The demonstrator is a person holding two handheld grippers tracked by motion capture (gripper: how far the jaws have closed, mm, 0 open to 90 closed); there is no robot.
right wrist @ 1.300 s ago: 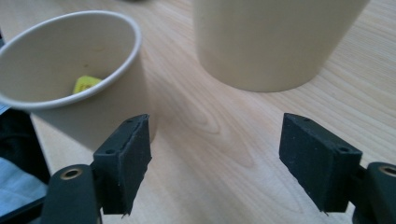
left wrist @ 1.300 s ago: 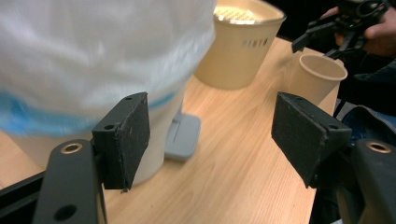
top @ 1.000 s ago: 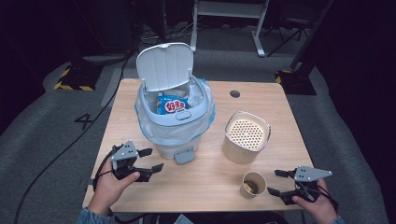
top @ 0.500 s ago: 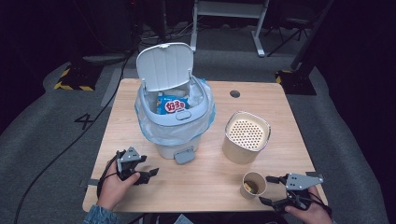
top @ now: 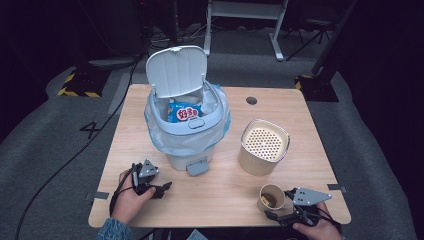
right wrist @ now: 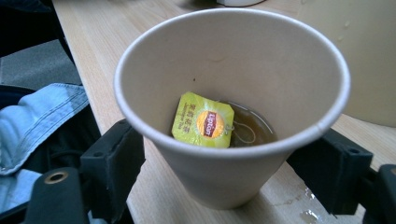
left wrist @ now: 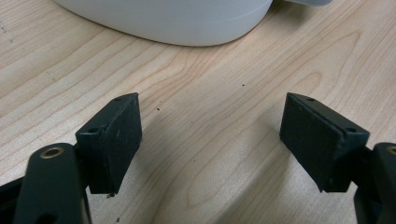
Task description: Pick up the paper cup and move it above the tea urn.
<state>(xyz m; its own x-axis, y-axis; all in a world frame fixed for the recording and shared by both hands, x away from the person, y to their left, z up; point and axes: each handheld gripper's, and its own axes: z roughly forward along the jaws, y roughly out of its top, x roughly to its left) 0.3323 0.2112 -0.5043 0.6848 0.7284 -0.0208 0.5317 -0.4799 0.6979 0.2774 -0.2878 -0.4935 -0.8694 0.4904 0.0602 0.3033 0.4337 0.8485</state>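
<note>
A paper cup [top: 271, 196] stands near the table's front right edge. In the right gripper view the cup [right wrist: 224, 177] holds a yellow tea bag [right wrist: 203, 120] in a little brown liquid. My right gripper [top: 278, 203] is open, one jaw on each side of the cup's lower wall, and the rim stays round. My left gripper [top: 162, 189] lies low at the front left, just before the white bin [top: 187, 125]. In its own view the left gripper [left wrist: 210, 135] has just been opening, with only bare wood between the pads.
The bin's lid [top: 176, 70] stands up, and a blue snack packet [top: 184, 112] lies inside on the liner. A beige canister with a perforated top [top: 263, 147] sits behind the cup. Water drops [right wrist: 306, 217] lie on the wooden table [top: 225, 215] by the cup.
The left gripper has sunk to the tabletop near the bin. The right gripper has slid left, so the cup now sits between its jaws.
</note>
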